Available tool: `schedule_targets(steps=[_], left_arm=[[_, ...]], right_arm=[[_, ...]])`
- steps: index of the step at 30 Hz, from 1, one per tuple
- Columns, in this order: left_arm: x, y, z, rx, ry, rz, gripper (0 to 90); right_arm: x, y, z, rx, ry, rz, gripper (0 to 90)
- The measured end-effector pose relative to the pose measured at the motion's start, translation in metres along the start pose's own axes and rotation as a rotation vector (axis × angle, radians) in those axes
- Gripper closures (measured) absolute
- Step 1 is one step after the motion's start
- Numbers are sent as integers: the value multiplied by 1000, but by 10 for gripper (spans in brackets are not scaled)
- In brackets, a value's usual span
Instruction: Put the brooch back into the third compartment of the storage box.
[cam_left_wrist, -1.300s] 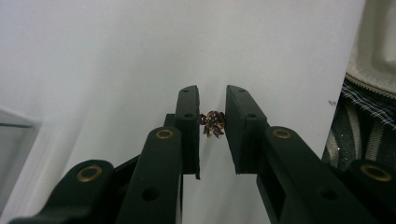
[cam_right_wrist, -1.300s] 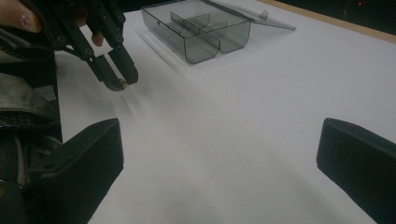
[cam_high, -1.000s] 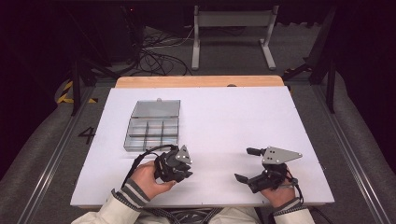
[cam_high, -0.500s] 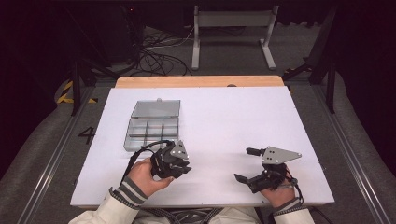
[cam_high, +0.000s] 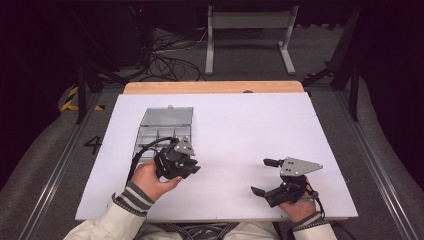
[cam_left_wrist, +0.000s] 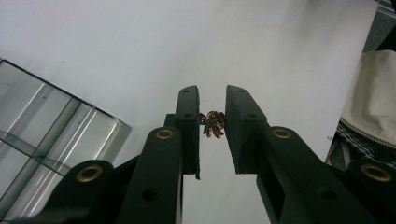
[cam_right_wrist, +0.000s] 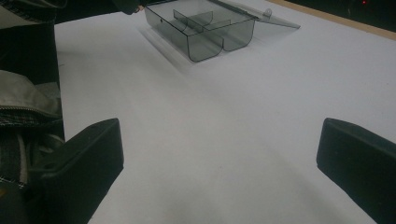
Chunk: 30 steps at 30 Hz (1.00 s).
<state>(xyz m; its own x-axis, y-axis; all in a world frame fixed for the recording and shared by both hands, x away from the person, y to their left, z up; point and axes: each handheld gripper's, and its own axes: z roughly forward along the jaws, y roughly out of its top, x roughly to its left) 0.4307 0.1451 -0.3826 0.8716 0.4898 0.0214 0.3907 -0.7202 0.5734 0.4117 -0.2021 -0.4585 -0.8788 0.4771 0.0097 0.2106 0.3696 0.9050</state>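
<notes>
- White, matte board (cam_high: 240, 135) covers the table in the high view, with a bare wooden strip along its far edge and dark floor with cables beyond.
- High view: a clear, smoky plastic compartment box (cam_high: 162, 131) lies at the left, its flat lid folded back toward the far edge; its near corner is covered by the left gripper (cam_high: 186, 167) and that gripper's looped cable. The right gripper (cam_high: 265, 176) rests near the front edge, jaws spread wide with nothing between them, well apart from the box.
- Left gripper view: the two black, flat-faced jaws stand nearly closed, pinching a small cluster of brown, glossy metal pieces (cam_left_wrist: 213, 125). The cluster is too small and dark to tell its single parts, or any long axis. It hangs above bare board, just beside the box's rounded, transparent corner (cam_left_wrist: 56, 135), whose dividers show through the walls. A cream sleeve (cam_left_wrist: 373, 107) is cut off at the right edge.
- Right gripper view: both blunt black jaws sit at the frame's sides, wide apart, over bare board; the box (cam_right_wrist: 201, 28) lies far ahead, lid hinged outward.
</notes>
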Motion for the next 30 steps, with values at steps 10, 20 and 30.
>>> schedule_targets(steps=[10, 20, 30], left_arm=[[14, 2, -6, -17, -4, -38, 761], [25, 4, -11, -58, -1, -78, 761], [39, 5, -13, -89, 10, -119, 761]], right_arm=[[0, 0, 1, 0, 2, 1, 15], [0, 0, 1, 2, 3, 1, 15], [0, 0, 1, 3, 3, 0, 15]])
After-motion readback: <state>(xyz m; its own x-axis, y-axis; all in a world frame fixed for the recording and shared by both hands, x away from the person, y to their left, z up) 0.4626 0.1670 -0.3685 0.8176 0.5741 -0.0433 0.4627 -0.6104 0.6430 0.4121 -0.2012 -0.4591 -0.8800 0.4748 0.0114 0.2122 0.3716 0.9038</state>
